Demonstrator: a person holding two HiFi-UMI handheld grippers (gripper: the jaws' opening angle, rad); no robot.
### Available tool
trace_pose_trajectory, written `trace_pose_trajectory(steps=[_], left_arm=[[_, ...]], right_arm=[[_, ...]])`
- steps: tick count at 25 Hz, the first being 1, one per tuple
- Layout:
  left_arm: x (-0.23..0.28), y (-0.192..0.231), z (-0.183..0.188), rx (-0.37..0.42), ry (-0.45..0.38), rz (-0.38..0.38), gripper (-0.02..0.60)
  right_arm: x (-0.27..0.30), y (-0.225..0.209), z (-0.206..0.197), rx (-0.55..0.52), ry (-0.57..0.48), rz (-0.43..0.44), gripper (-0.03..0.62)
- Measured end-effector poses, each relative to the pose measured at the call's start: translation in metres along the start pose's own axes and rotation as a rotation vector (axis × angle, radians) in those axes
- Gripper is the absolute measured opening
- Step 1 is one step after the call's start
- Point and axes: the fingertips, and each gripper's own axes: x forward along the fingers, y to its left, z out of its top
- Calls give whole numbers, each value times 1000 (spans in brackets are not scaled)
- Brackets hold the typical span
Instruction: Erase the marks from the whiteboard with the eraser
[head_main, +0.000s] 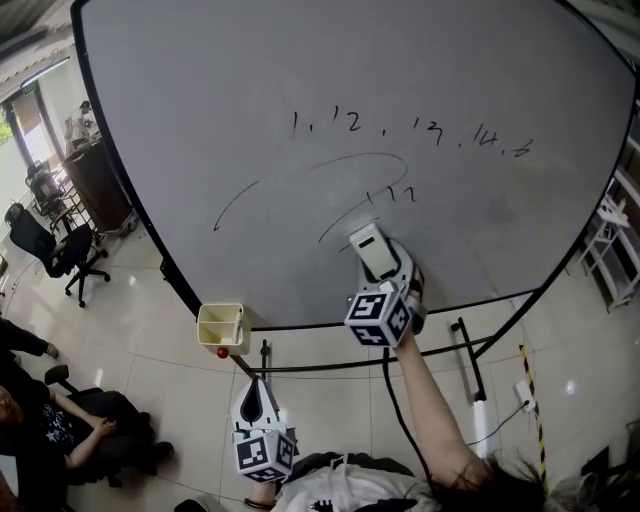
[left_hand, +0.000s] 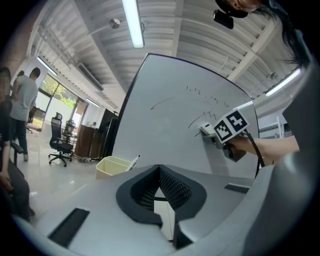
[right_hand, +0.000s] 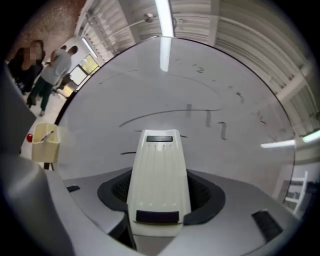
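Observation:
A large whiteboard carries dark marks: a row of numbers, curved strokes and short ticks. My right gripper is shut on a white eraser, whose front end lies on the board just under the ticks. In the right gripper view the eraser fills the jaws, with the curved line just beyond it. My left gripper hangs low, away from the board, shut with nothing in it; its view shows the board and the right gripper.
A cream marker holder with a pen is fixed at the board's lower left edge. The board stands on a black frame. Office chairs and a seated person are at the left on the tiled floor.

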Motion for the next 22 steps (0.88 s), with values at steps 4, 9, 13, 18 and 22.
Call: trace_pose_trajectory(steps=[4,9,13,18,22], left_arm=[[-4,-1,-7,11,21,13,-6],[-9,0,-11,-5,26,40,-6],[-10,-2,-7,-13,13,47,-6],[-14,2,-7,-12,19,56,-6],[-11,-1,-12,-16,33,42,-6]], right_arm=[[-10,-94,-14,320,15,-133,279],[-1,-13,-6,238,27,-24,278],[5,88,-19,-32,81,130,278],[1,1,-21,-4,85,-25,278],[-6,-123,-26,317,90,-199,276]])
